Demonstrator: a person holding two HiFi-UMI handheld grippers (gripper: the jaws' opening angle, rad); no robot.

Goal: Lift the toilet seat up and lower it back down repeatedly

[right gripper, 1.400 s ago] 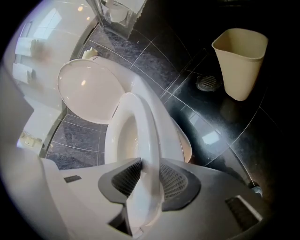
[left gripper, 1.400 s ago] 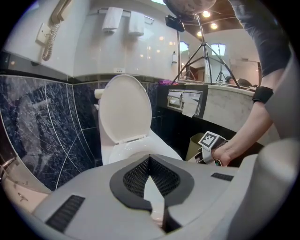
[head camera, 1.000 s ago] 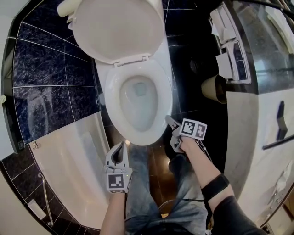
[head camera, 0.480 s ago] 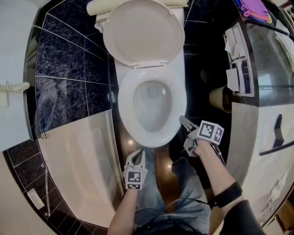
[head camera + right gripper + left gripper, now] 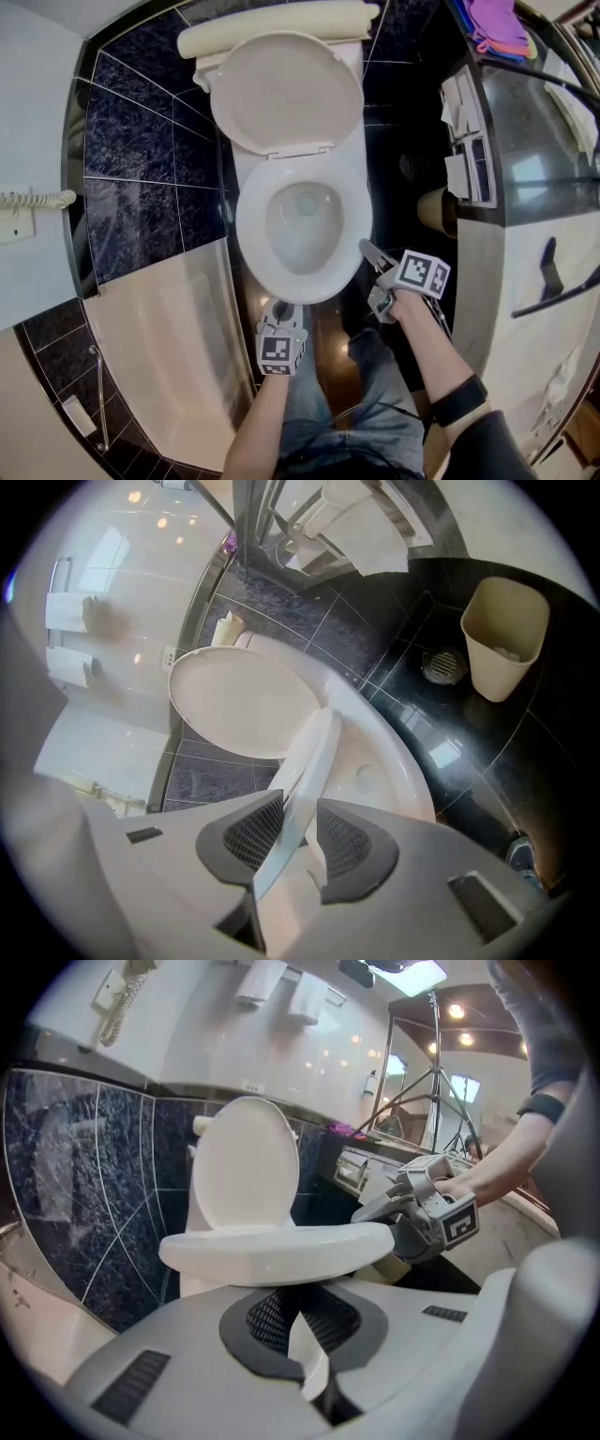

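Nearest, at the bowl's 6 o'clock, the left gripper (image 5: pixel 282 309) hangs just off the front rim, its jaws together on nothing. At about 4 o'clock the right gripper (image 5: pixel 364 247) has the edge of the toilet seat (image 5: pixel 250 230) between its pads. The jaws have just been easing a little wider, yet the rim looks pinched. The seat lies low over the bowl (image 5: pixel 380 761) — barely raised, if at all — and the lid (image 5: pixel 286 94) stands up at 12 o'clock. A lift seems to be starting; the swing up, the lowering and any repeats remain.
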